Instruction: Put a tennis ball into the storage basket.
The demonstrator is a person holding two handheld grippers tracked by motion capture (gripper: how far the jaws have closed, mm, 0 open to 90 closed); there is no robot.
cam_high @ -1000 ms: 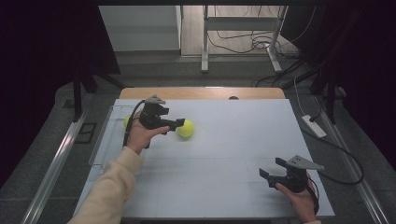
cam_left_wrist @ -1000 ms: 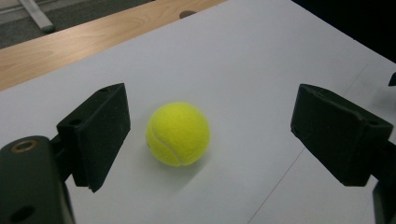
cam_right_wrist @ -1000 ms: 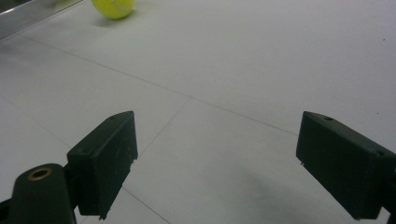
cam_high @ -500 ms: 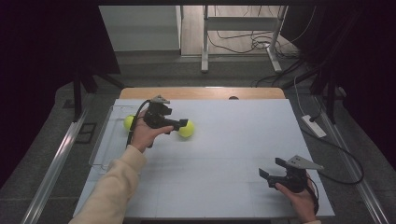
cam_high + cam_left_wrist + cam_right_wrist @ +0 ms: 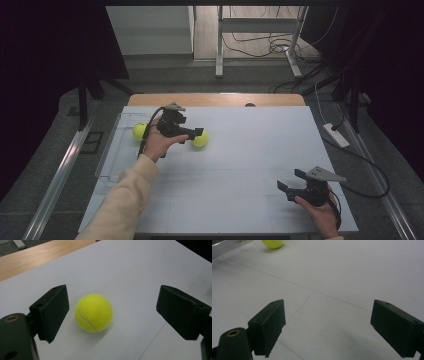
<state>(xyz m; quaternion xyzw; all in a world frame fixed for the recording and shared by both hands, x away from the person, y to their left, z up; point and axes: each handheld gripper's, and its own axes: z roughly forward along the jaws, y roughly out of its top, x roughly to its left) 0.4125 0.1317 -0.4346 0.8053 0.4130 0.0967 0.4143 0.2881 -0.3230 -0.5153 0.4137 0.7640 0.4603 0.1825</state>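
A yellow tennis ball (image 5: 200, 139) (image 5: 93, 312) lies on the white table top (image 5: 250, 150). My left gripper (image 5: 192, 136) (image 5: 113, 302) is open around it: in the left gripper view the ball sits between the jaws, nearer the left one, with a gap on both sides. A second yellow tennis ball (image 5: 139, 131) rests in a clear tray (image 5: 107, 155) behind the left hand. Near the front right corner my right gripper (image 5: 291, 180) (image 5: 327, 312) is open over bare table. Far off in the right gripper view, a tennis ball (image 5: 272, 243) shows at the top edge.
A strip of wooden desk (image 5: 215, 100) runs along the white top's far edge. Metal rails (image 5: 55, 180) flank the table on the floor, and table legs with cables (image 5: 260, 45) stand beyond it. A white power strip (image 5: 336, 135) lies off the right edge.
The left hand has shifted slightly, so more of the ball in the tray shows. The ball on the table and the right gripper have stayed put.
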